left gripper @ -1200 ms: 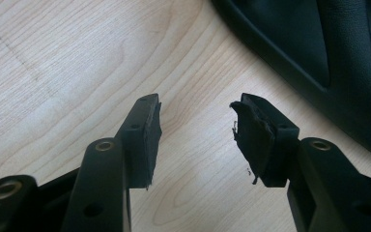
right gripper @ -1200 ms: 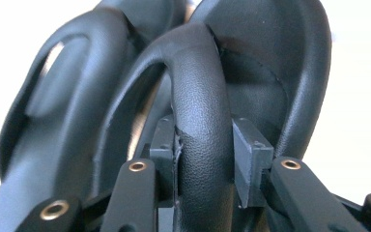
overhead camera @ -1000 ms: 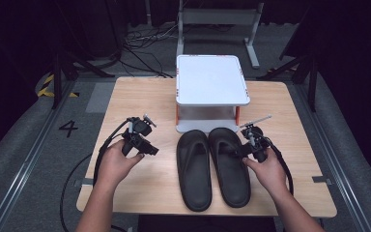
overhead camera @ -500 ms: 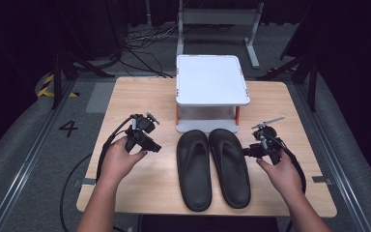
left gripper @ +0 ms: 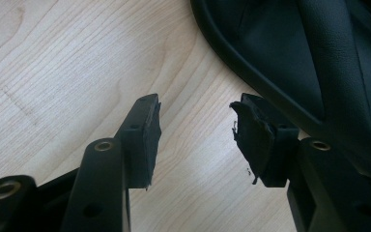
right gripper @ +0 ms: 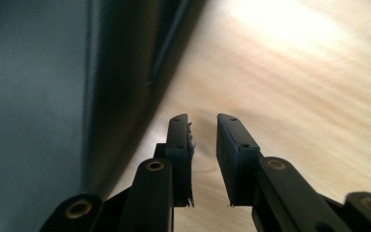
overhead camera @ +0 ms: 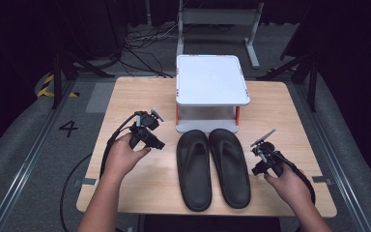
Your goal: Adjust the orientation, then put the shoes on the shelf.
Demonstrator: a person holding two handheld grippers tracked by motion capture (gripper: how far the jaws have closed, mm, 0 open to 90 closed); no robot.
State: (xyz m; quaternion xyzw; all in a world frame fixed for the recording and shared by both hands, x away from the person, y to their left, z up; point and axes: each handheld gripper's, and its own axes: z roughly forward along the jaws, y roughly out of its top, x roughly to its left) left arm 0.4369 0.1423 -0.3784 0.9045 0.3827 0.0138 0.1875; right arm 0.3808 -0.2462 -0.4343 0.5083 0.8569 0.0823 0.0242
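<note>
We see two black slippers side by side on the surface, long axes running near to far, toes toward the white stand. The right slipper lies just left of our right hand-held gripper, whose empty jaws have just been closing to a narrow gap. The left slipper lies right of the left hand-held gripper, open, empty, angled down.

Bare table beside the sandals; white stand blocking behind.
</note>
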